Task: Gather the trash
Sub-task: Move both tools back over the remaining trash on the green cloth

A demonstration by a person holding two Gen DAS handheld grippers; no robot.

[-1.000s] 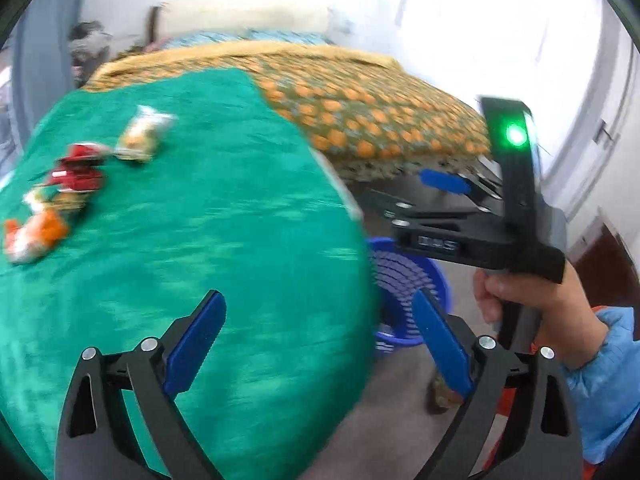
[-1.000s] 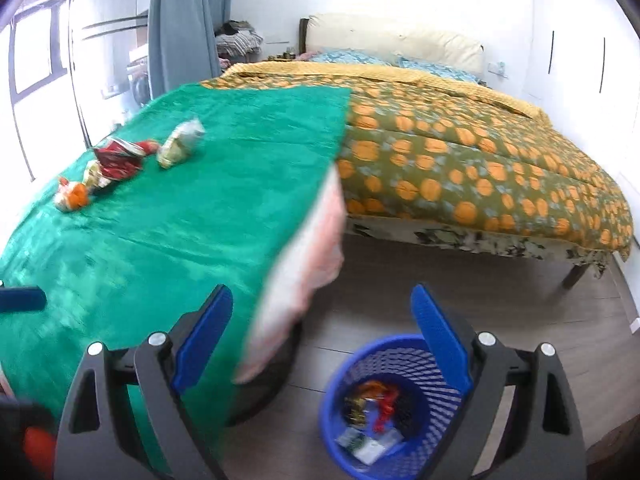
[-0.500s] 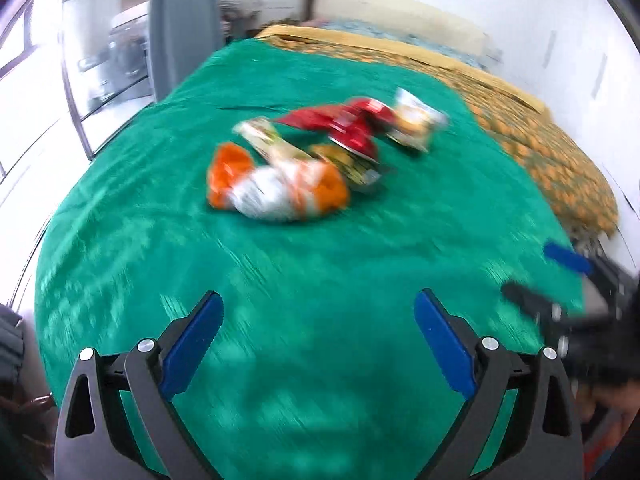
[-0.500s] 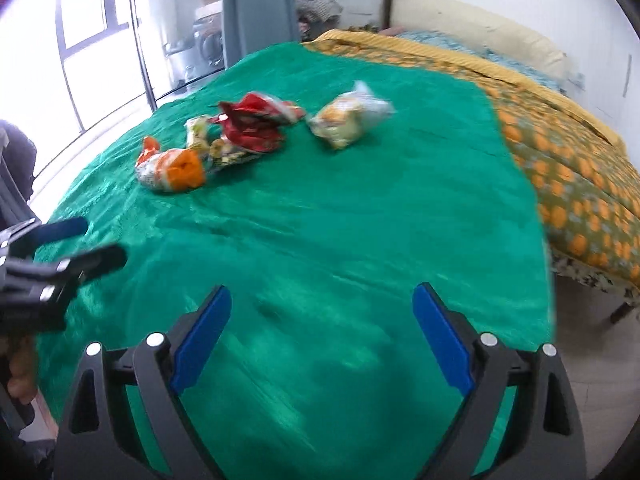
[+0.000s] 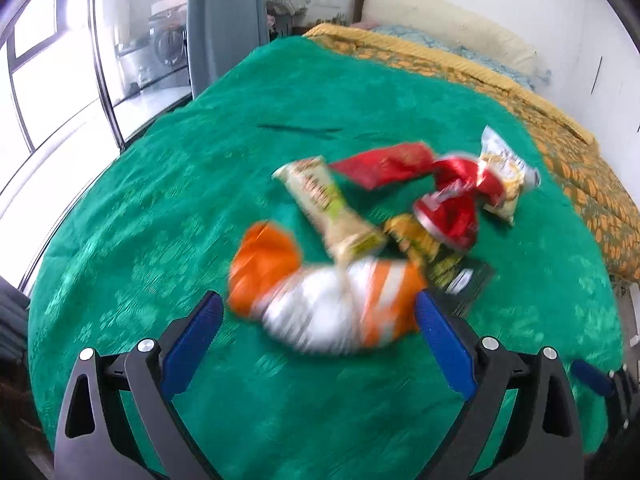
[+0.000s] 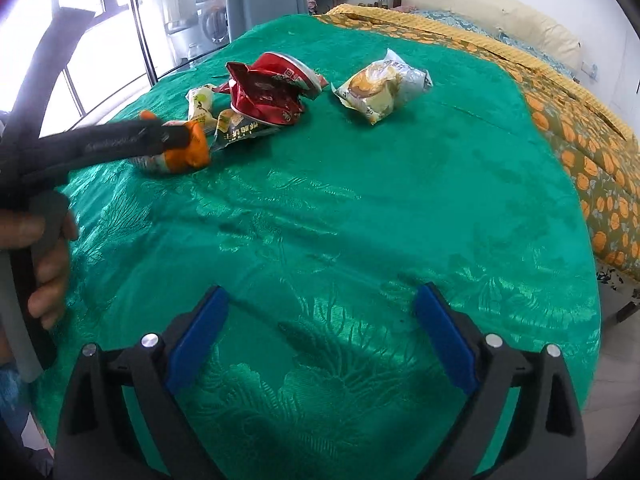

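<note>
Several snack wrappers lie in a pile on a green cloth [image 5: 160,208]. An orange and white wrapper [image 5: 328,300] lies right in front of my open left gripper [image 5: 318,334], between its fingertips. Behind it lie a beige wrapper [image 5: 328,204], a red wrapper [image 5: 448,200] and a yellow-black one [image 5: 436,256]. In the right wrist view the left gripper [image 6: 120,142] reaches over the orange wrapper [image 6: 188,152]. A pale bread bag [image 6: 380,88] lies apart from the red wrapper [image 6: 272,92]. My right gripper [image 6: 320,332] is open and empty over bare cloth [image 6: 360,220].
An orange-patterned bedspread [image 6: 592,128] covers the bed to the right, with pillows [image 6: 492,12] at the head. Windows [image 5: 60,80] and a grey curtain [image 5: 224,24] stand to the left. Floor shows at the right edge [image 6: 616,380].
Both grippers swung from the blue basket on the floor to the green cloth. The left gripper then closed in on the wrapper pile; the orange wrapper now sits between its fingers.
</note>
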